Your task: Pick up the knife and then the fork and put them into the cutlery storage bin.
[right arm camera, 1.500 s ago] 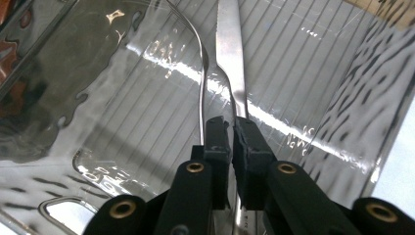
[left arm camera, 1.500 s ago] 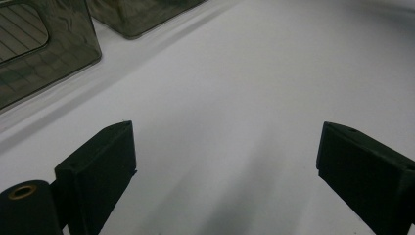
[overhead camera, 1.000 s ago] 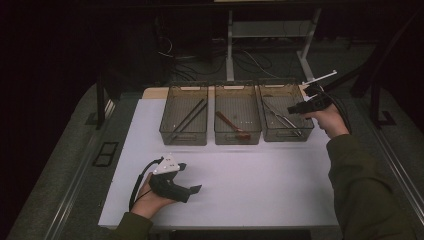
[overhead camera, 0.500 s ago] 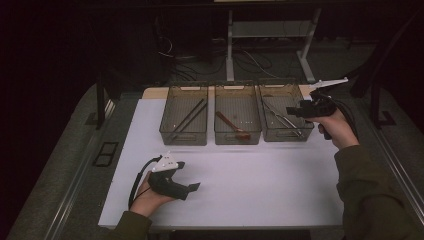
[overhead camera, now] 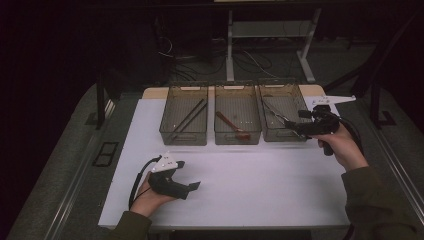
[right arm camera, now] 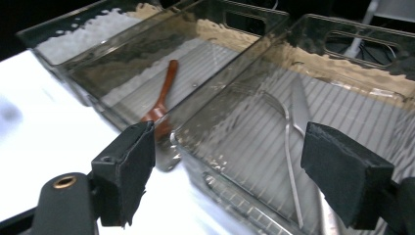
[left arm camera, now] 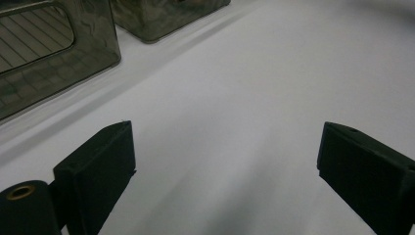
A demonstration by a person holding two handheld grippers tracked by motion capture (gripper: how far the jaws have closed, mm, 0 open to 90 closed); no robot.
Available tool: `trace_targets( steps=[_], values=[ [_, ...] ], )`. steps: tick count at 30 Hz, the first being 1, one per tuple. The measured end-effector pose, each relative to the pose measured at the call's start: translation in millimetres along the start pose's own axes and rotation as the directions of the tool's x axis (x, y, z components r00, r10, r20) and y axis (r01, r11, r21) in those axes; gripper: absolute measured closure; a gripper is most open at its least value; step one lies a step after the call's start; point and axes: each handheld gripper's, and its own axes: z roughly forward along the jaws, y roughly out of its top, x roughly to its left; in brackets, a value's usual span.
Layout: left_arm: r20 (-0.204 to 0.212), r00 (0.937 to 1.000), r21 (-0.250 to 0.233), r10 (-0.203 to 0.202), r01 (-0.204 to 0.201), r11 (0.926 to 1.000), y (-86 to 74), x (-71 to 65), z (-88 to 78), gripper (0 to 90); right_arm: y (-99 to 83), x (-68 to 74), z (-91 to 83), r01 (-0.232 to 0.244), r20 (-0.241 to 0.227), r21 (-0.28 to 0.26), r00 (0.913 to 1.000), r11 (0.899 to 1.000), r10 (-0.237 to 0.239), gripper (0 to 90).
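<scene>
The right gripper [overhead camera: 295, 126] hangs at the near right corner of the right-hand bin [overhead camera: 266, 111], its jaws have just been opening and now stand wide with nothing between them. Just ahead of those jaws and a little below, on the ribbed floor of that bin, lie the metal utensils [right arm camera: 292, 147]: slim bright pieces, one with a curved handle, another a flatter blade shape, lying close together and pointing away from the gripper. My read is that they are light, stiff and slippery, thin enough to skate off the pads, so the handle of the nearest piece, about mid-length, looks the sounder place to pinch, coming down across it and not along it. The bin's clear wall stands between the jaw tips and the metal, so the reach likely has to go over the rim first. Off to the left of the gripper's line, in the middle bin [right arm camera: 205, 58], rests a brown wooden spoon [right arm camera: 161, 100], and farther that way the left-hand bin [overhead camera: 184, 120] holds dark chopsticks [overhead camera: 189, 119]. The left gripper [overhead camera: 192, 186] rests low on the white table [overhead camera: 260, 190], well apart from the bins, jaws spread wide and empty, with a bare white surface ahead of it.
</scene>
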Motion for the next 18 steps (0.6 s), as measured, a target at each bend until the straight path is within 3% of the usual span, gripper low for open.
trace_targets(
  steps=[18],
  values=[
    [-0.003,1.0,-0.006,0.003,-0.003,1.0,1.4,-3.7,0.1,3.8,-48.5,39.7,-16.2,0.065,-0.068,-0.025,0.9954,0.998,-0.067,16.9]
  ],
)
